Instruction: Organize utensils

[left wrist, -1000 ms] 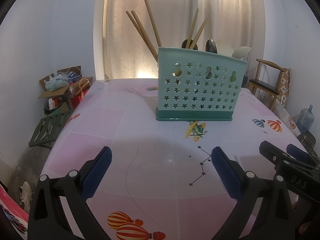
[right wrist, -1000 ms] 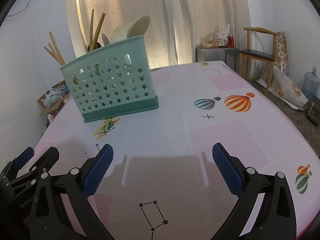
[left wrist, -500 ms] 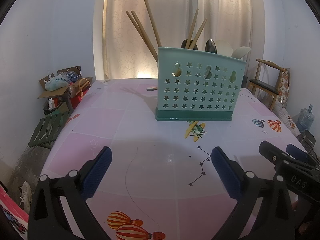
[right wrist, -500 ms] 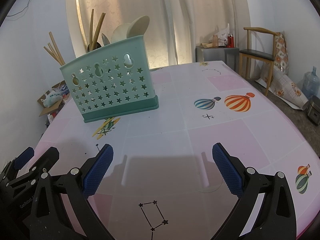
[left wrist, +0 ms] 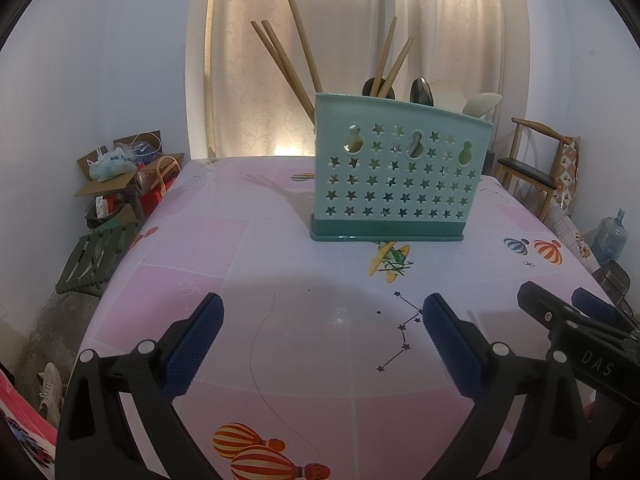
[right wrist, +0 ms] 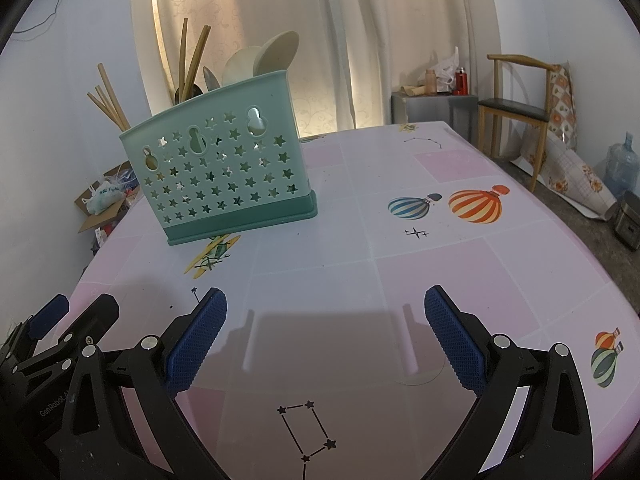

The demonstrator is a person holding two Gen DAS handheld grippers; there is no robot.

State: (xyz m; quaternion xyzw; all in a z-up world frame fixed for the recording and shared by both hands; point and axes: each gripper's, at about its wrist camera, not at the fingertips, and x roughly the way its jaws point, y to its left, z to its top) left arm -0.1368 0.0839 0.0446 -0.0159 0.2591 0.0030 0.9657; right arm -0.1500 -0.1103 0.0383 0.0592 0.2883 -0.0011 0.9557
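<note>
Standing upright at the centre of the left wrist frame, the teal utensil caddy [left wrist: 394,178] rests on the pink patterned bench [left wrist: 280,240], with chopsticks [left wrist: 288,60] and spoons [left wrist: 444,94] poking out of its top. The left gripper [left wrist: 322,340] at the lower edge has its jaws wide and holds nothing. The right gripper [right wrist: 325,334] likewise hovers with jaws spread wide, the caddy at its upper left.

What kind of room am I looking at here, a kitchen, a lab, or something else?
Most likely a lived-in home dining room, not a lab. A table with a balloon-print tablecloth holds a teal utensil caddy; a wooden chair stands by curtains, and cardboard boxes sit in a corner.
</note>
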